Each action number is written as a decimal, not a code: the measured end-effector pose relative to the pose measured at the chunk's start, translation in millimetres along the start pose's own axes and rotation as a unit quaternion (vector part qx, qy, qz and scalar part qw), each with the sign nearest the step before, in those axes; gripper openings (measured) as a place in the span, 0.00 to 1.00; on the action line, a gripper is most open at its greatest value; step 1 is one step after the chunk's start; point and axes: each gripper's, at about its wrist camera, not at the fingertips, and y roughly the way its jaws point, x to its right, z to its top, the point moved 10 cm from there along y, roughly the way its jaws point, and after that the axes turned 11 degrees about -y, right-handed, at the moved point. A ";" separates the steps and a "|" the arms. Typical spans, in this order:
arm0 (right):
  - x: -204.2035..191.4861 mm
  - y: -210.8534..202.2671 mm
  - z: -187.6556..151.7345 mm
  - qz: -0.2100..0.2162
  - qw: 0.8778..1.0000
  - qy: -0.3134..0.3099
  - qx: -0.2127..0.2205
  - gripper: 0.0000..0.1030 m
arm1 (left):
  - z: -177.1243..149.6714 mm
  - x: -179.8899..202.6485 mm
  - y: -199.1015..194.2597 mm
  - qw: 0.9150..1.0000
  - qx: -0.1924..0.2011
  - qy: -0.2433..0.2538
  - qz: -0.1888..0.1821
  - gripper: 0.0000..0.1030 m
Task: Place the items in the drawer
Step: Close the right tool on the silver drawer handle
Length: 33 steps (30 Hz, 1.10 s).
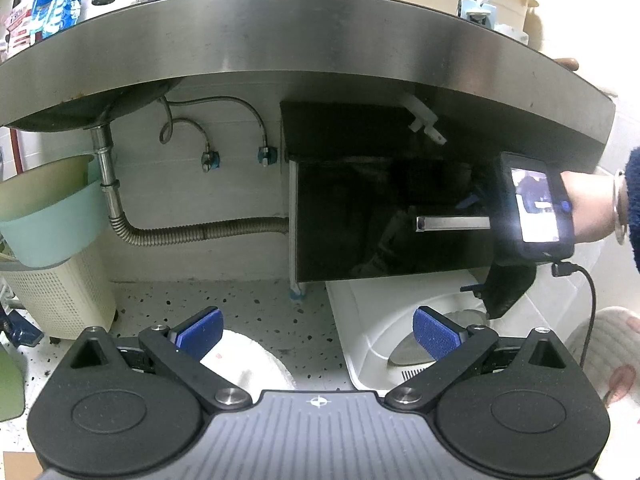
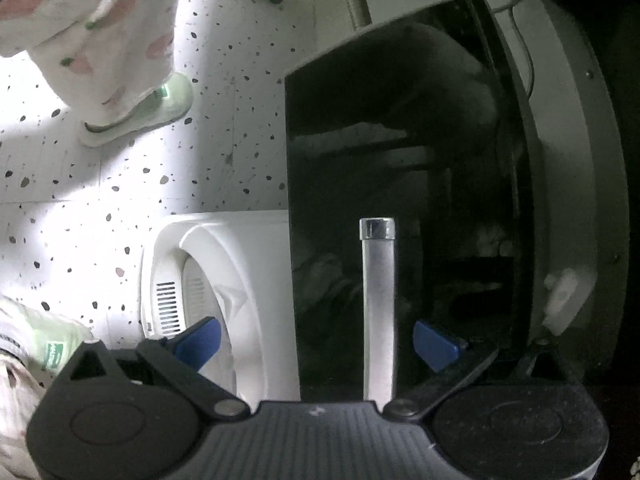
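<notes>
Drawer handle (image 2: 377, 304) between wide-apart fingers of right hand-held gripper (image 2: 316, 338).

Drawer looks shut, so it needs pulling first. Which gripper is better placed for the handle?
Right. The right gripper is open with the drawer handle running between its fingers. The left gripper is open too, but back from the drawer front.

Drawer: glossy black drawer front (image 1: 360, 220) with a brushed silver bar handle (image 2: 378, 304).
Counter: grey stainless-steel counter edge (image 1: 304, 36).
Floor: white terrazzo floor (image 2: 120, 184) speckled with dark flecks.
Grippers: black left gripper (image 1: 318, 332) and black right gripper (image 2: 316, 344), both with blue finger pads (image 1: 434, 338).
Basin: mint-green plastic basin (image 1: 48, 224) over a cream perforated basket (image 1: 60, 296).
Clothing: white trousers (image 2: 92, 20) printed with pink shapes.
</notes>
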 end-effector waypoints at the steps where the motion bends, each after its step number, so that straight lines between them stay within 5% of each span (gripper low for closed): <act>1: 0.1 2.5 0.4 0.003 1.000 0.001 -0.001 1.00 | 0.1 0.0 -0.1 1.000 0.000 0.000 0.000 0.99; 15: 2.3 32.5 5.8 0.038 0.999 0.009 -0.013 1.00 | -3.0 -0.7 1.1 1.000 -0.005 0.005 0.005 0.99; 33: 2.4 43.8 7.6 0.034 0.999 0.009 -0.033 1.00 | -3.2 0.0 4.5 1.000 -0.013 0.007 0.010 0.99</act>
